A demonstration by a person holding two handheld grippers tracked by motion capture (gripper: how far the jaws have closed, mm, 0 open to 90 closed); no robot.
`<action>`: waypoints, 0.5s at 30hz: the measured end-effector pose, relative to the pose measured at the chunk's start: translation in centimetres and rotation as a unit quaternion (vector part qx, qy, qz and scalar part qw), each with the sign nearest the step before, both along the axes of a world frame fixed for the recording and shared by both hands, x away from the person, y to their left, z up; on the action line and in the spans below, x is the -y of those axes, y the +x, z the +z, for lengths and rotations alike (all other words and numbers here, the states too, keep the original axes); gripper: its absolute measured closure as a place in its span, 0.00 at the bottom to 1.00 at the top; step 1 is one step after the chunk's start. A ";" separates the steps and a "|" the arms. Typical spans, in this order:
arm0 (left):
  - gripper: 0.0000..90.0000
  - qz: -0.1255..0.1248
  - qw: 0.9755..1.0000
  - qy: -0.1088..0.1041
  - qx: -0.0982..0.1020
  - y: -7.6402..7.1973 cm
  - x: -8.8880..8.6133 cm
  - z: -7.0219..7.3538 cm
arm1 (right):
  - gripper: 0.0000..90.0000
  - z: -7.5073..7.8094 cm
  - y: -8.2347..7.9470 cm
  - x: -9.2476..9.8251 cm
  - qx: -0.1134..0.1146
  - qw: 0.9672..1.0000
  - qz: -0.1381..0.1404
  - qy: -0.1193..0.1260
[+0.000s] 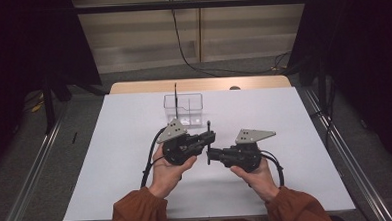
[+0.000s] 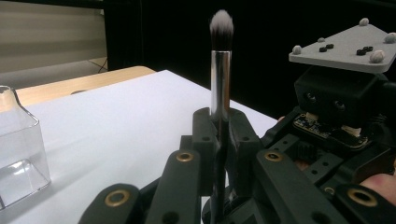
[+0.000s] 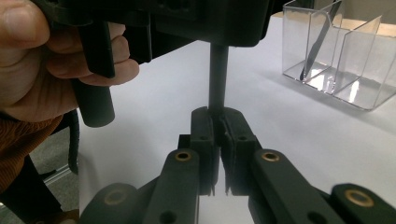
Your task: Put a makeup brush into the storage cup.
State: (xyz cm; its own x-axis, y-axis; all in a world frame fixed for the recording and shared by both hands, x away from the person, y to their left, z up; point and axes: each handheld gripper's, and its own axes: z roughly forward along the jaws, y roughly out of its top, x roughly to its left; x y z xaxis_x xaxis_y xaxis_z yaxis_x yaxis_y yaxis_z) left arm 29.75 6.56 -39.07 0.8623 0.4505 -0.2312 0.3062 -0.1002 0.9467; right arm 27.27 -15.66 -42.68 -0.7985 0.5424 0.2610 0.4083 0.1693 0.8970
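Note:
A makeup brush (image 1: pixel 208 127) stands upright between both grippers over the middle of the white table. In the left gripper view its pale-tipped bristles and silver ferrule (image 2: pixel 220 79) rise above my left gripper (image 2: pixel 219 126), whose jaws are shut on the black handle. My left gripper (image 1: pixel 212 136) comes in from the left. My right gripper (image 1: pixel 209 154) comes in from the right, just below it. In the right gripper view the right gripper (image 3: pixel 218 122) is shut on the lower handle (image 3: pixel 218 70), which runs up into the left gripper's body.
A clear divided organizer (image 1: pixel 196 99) stands on the table behind the grippers, with a thin dark stick (image 1: pixel 175 93) upright in its left section. The white table top (image 1: pixel 132 183) extends to both sides. A wooden edge (image 1: pixel 198 84) runs along the far side.

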 end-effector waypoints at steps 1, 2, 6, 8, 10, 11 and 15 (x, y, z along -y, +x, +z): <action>0.93 -0.001 1.000 -0.001 0.000 0.0 0.0 0.0 | 0.94 0.0 0.0 0.0 0.001 1.000 0.000 0.001; 0.93 -0.001 1.000 -0.002 0.000 0.0 -0.1 0.1 | 0.93 0.1 0.0 0.0 0.003 1.000 0.000 0.002; 0.93 0.001 1.000 -0.002 -0.001 0.0 -0.1 0.1 | 0.93 0.1 0.0 0.0 0.005 1.000 0.002 0.004; 0.93 0.000 1.000 0.000 0.001 0.0 -0.1 0.1 | 0.92 0.1 0.0 0.1 0.005 1.000 0.003 0.004; 0.93 -0.001 1.000 0.002 -0.001 0.0 -0.1 0.0 | 0.90 0.2 0.0 0.1 0.007 1.000 0.005 0.005; 0.93 0.001 1.000 0.002 -0.001 0.0 -0.2 0.0 | 0.89 0.2 0.0 0.1 0.007 1.000 0.004 0.006; 0.93 0.005 1.000 0.002 -0.001 0.2 -0.3 0.0 | 0.84 0.2 0.0 0.2 0.008 1.000 0.005 0.007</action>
State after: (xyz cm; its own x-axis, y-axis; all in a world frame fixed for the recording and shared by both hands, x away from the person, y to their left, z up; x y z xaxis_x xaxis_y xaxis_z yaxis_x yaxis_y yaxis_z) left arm 29.91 6.82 -39.06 0.8577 0.4594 -0.2309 0.3084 -0.1005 0.9459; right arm 27.30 -15.82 -42.50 -0.8073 0.5312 0.2570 0.3932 0.1595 0.9055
